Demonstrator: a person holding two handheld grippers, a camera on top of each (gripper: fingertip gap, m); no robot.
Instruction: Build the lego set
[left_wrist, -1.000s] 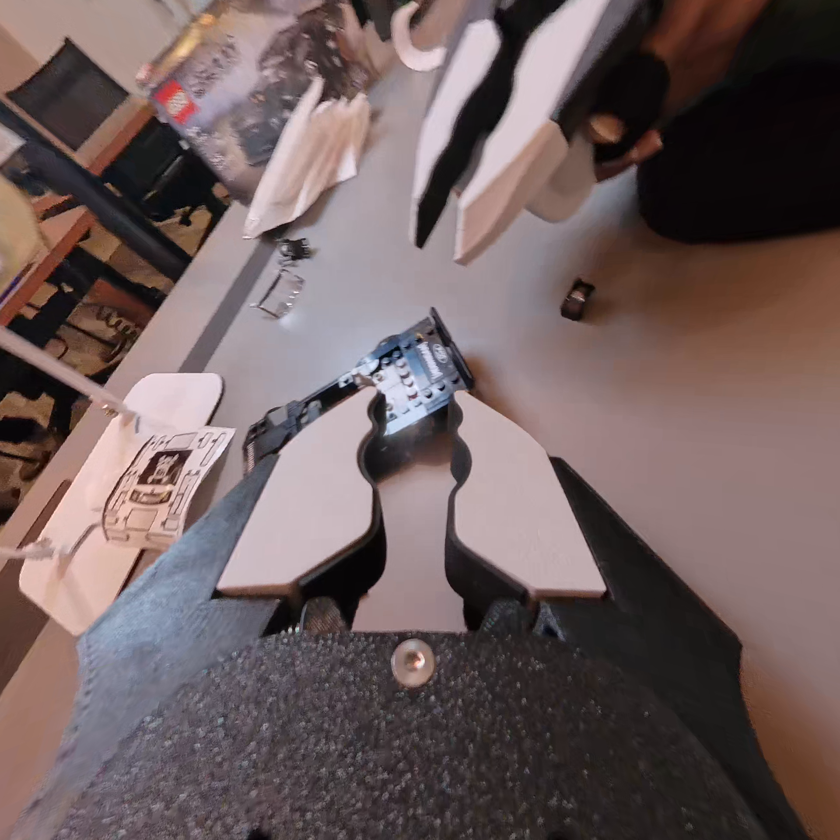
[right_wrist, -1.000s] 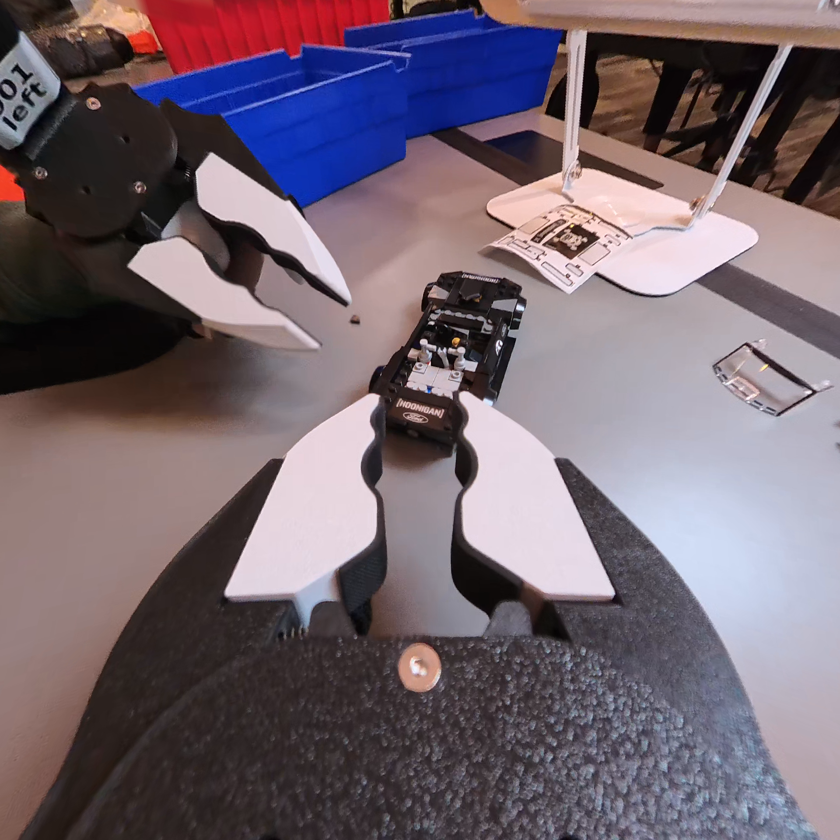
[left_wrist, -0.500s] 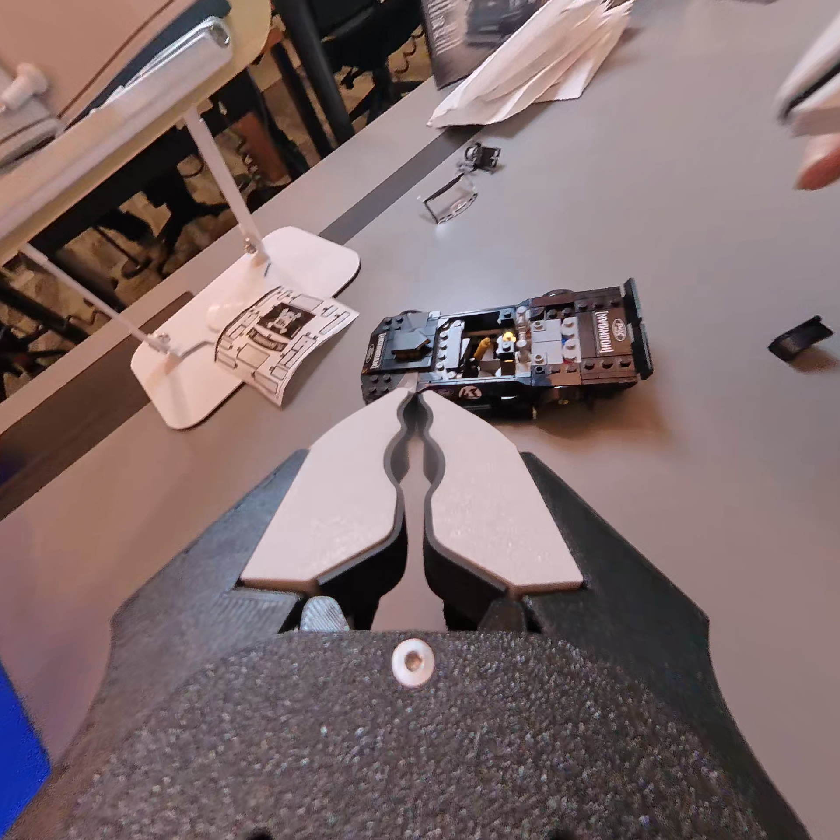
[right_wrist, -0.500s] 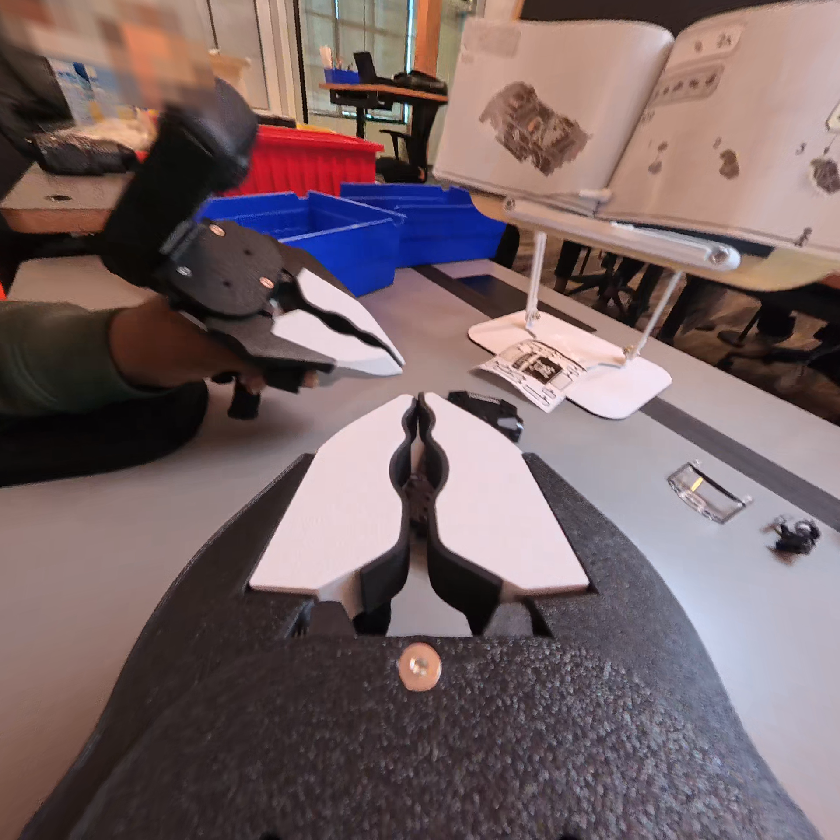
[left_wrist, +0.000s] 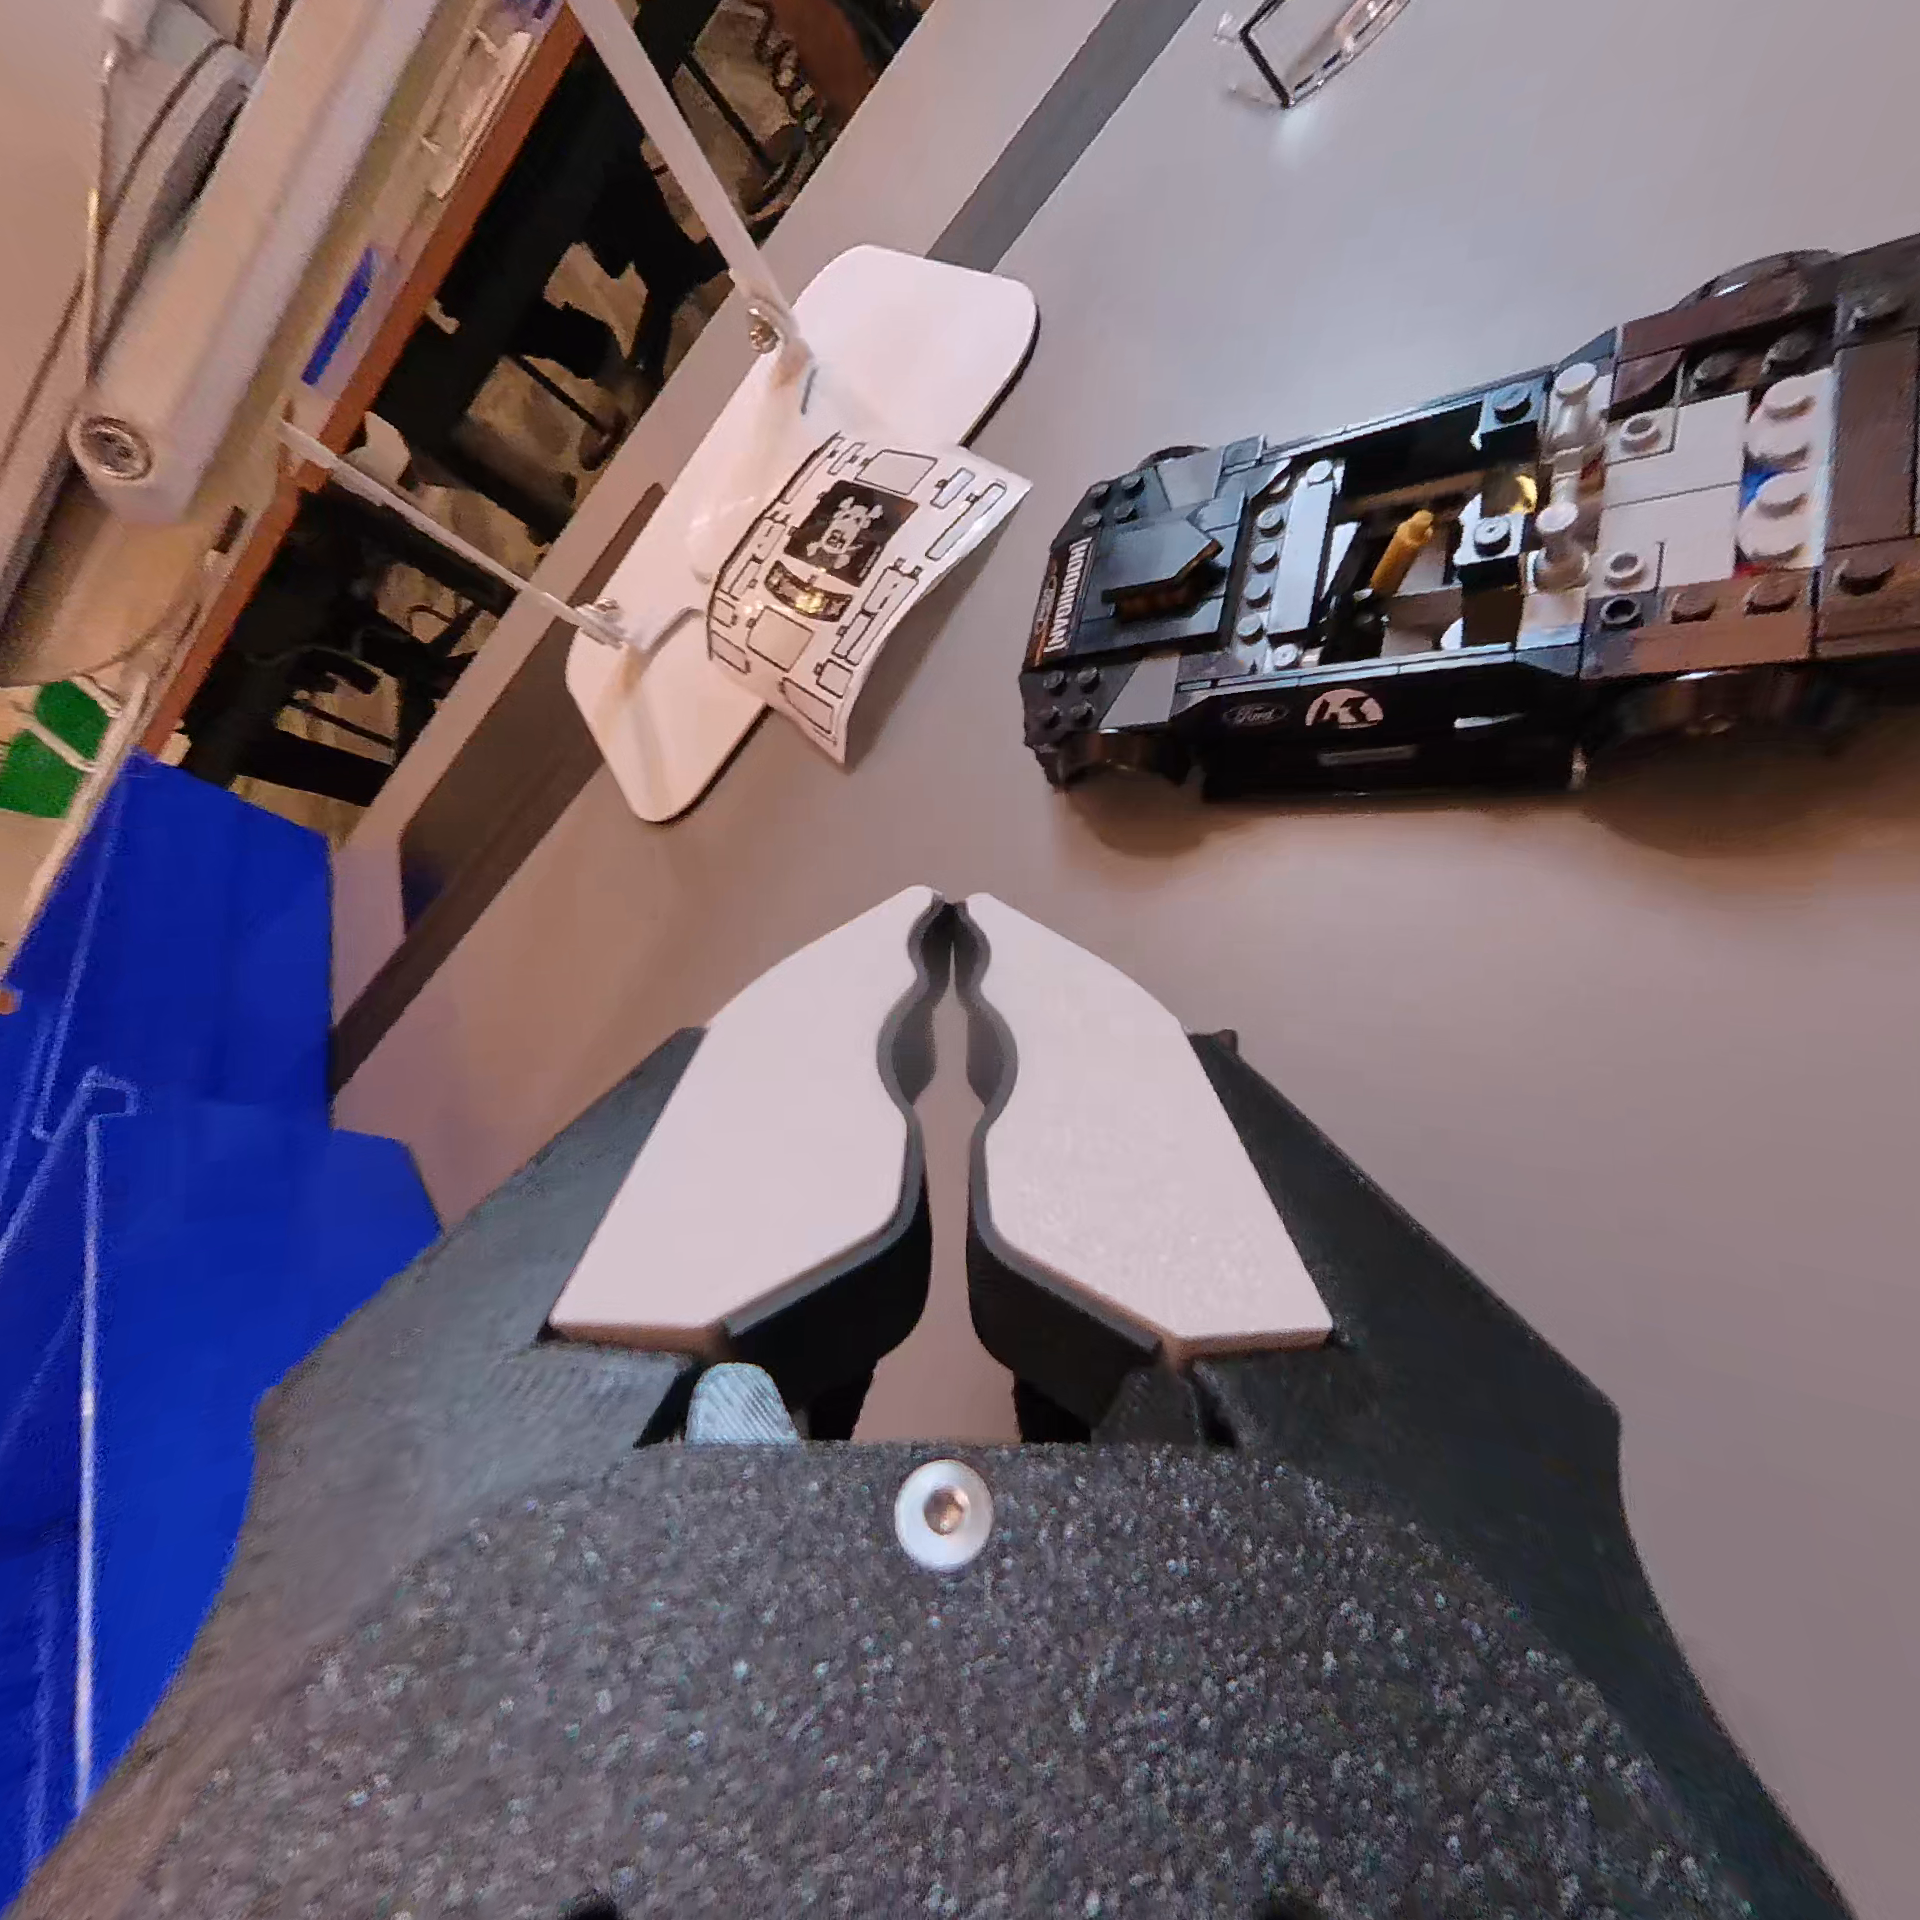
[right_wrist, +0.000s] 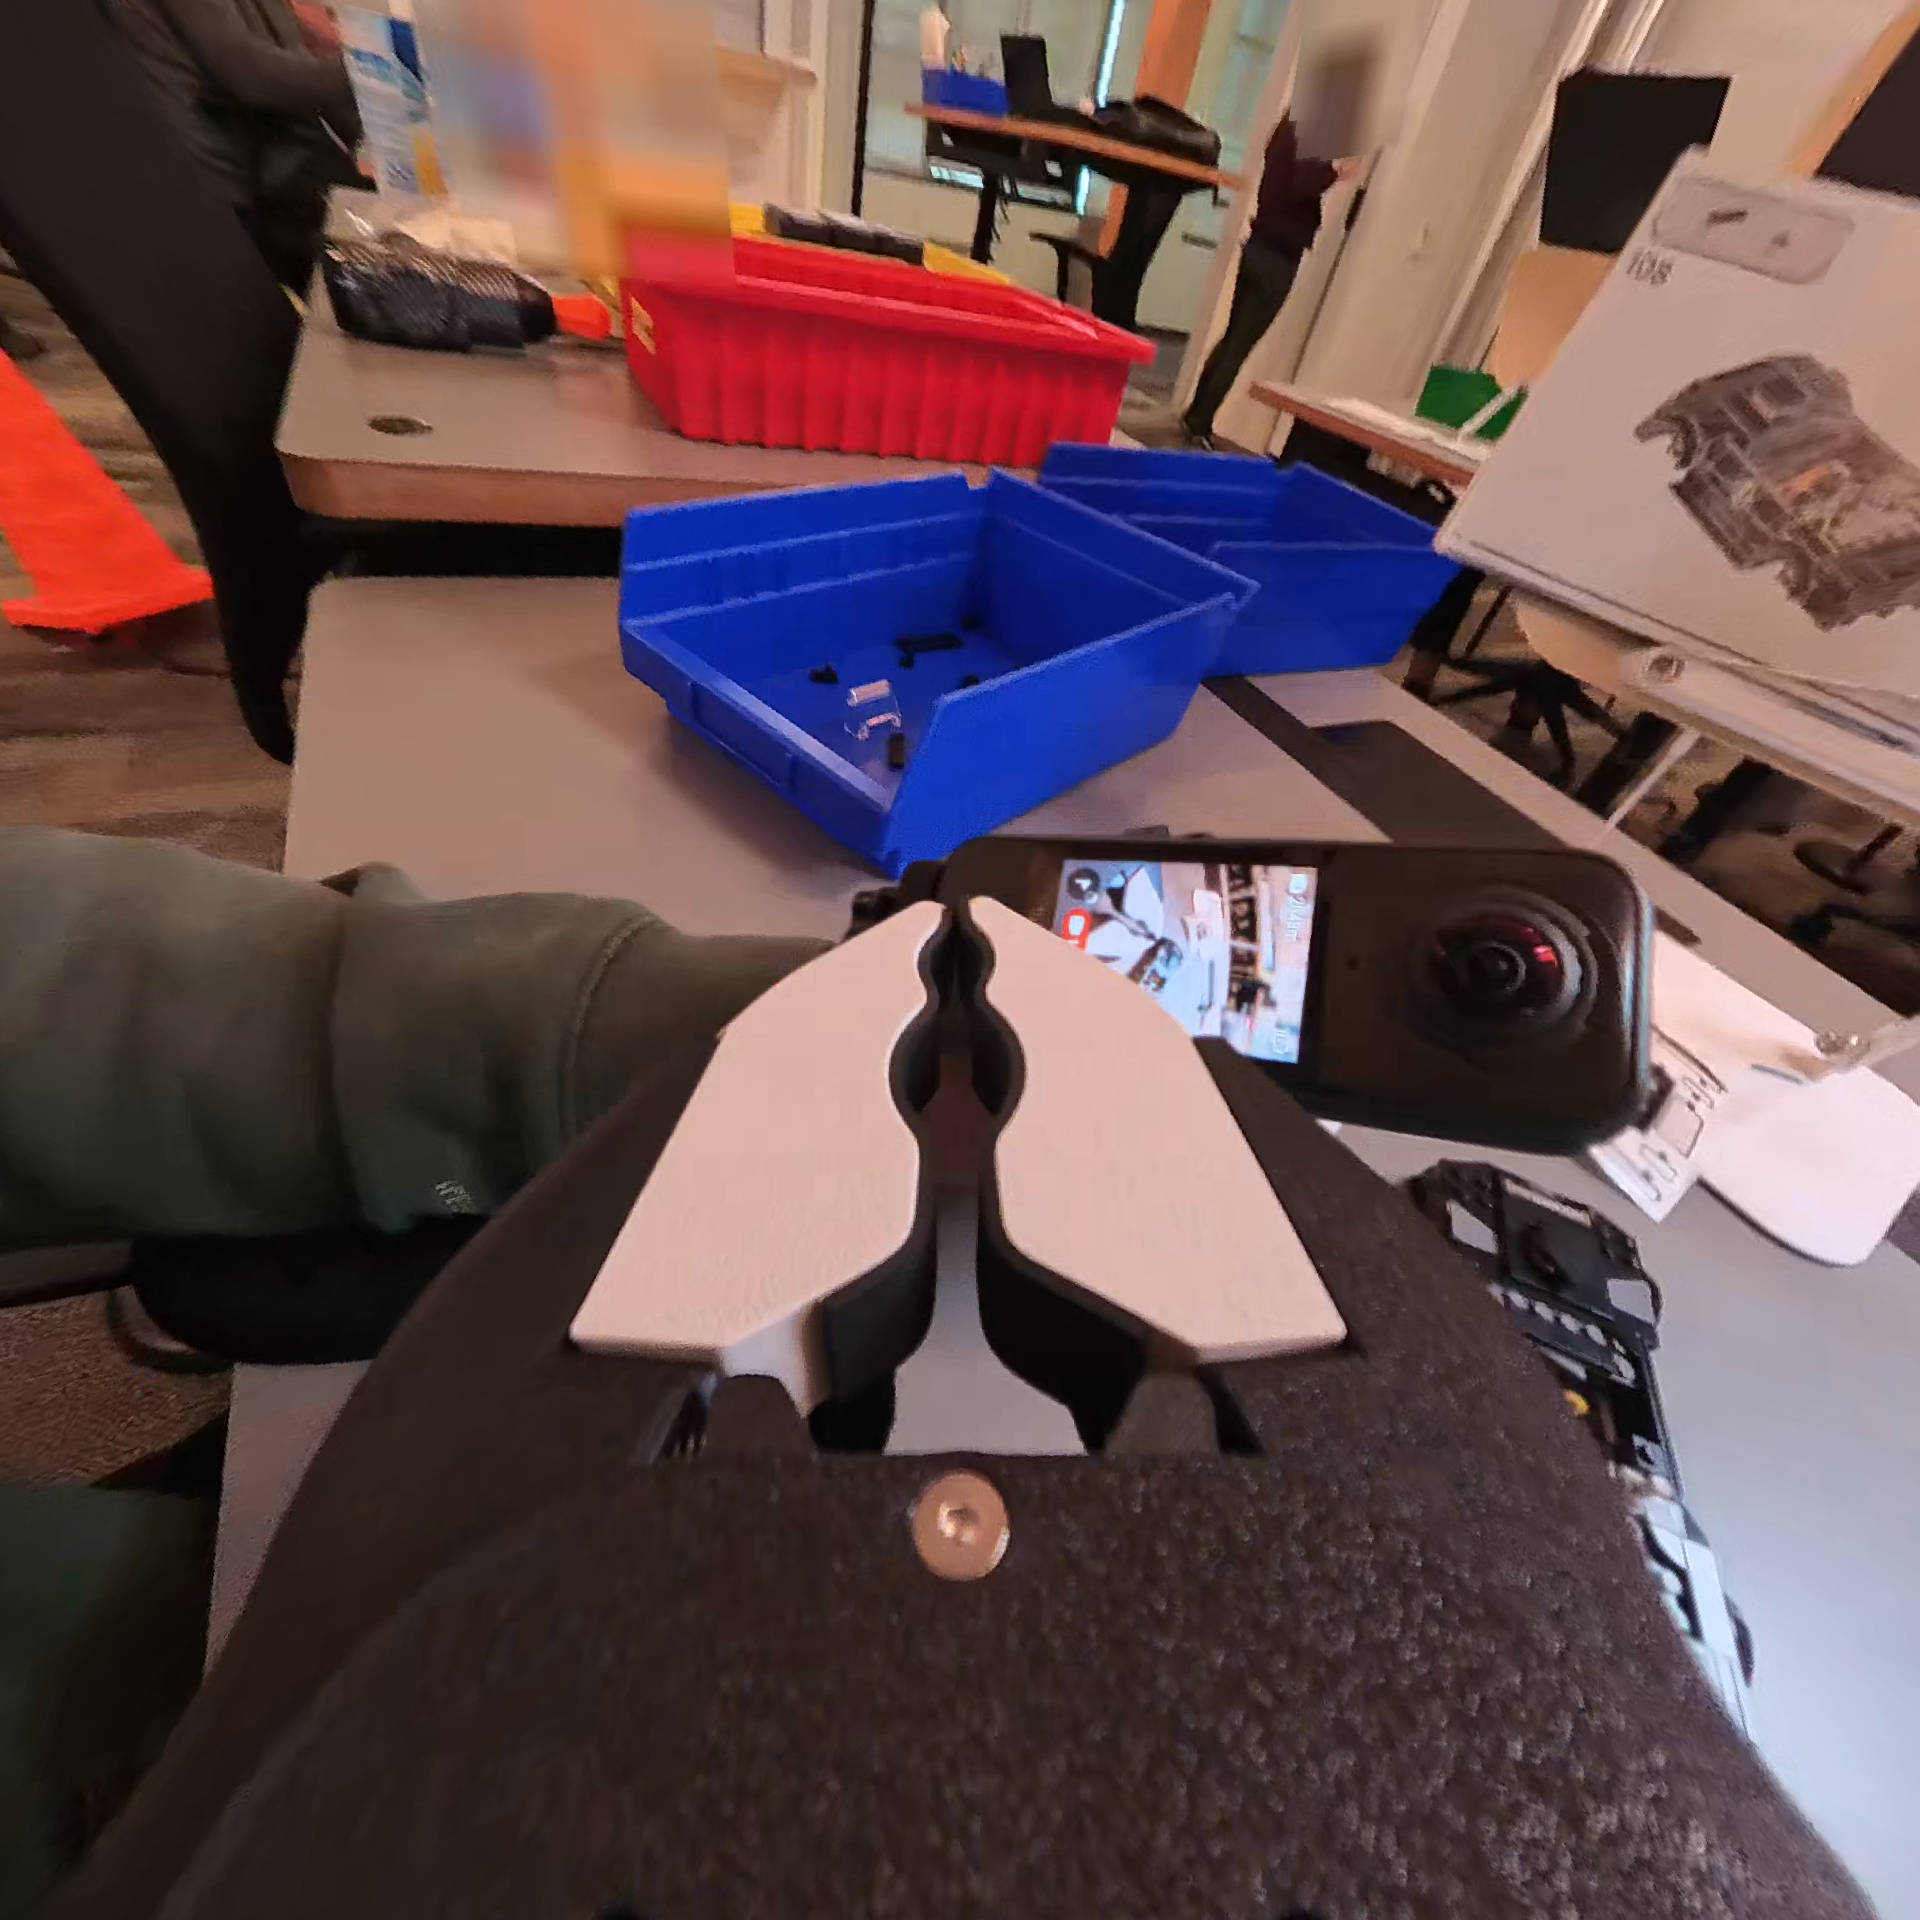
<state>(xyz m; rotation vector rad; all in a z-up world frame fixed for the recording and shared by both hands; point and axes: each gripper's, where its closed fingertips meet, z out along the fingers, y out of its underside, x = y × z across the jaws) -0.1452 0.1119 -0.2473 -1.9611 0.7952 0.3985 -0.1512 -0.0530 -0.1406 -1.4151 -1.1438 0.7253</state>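
Fingertips of my left gripper (left_wrist: 948, 906) meet with nothing between them, poised above the grey table (left_wrist: 1403, 1091). My right gripper (right_wrist: 958, 912) is likewise closed, tips together; the hollow behind them shows only something dim, and I cannot tell whether a piece sits there.

Just beyond the left gripper lies the one black brick-built car (left_wrist: 1455, 603), partly assembled, roof off, studs and grey seats exposed. Its long axis runs across the left wrist view, one end toward the white stand base (left_wrist: 894, 364), the other running out of frame at right. Printed markings show on its end and flank; I leave them unread.

One curled white sticker sheet with black outlines (left_wrist: 852, 582) overlaps that base, near the car's end. One clear curved plastic piece (left_wrist: 1309, 52) lies farther off.

From the right wrist view, a black camera with a lit screen (right_wrist: 1351, 987) sits directly past my right fingertips, a green sleeve (right_wrist: 312, 1039) to its left. Two blue plastic bins (right_wrist: 1039, 727) stand behind, the nearer holding a few small pieces; one red bin (right_wrist: 883, 384) sits on the next table. An open instruction booklet (right_wrist: 1714, 468) rests on the stand at right.
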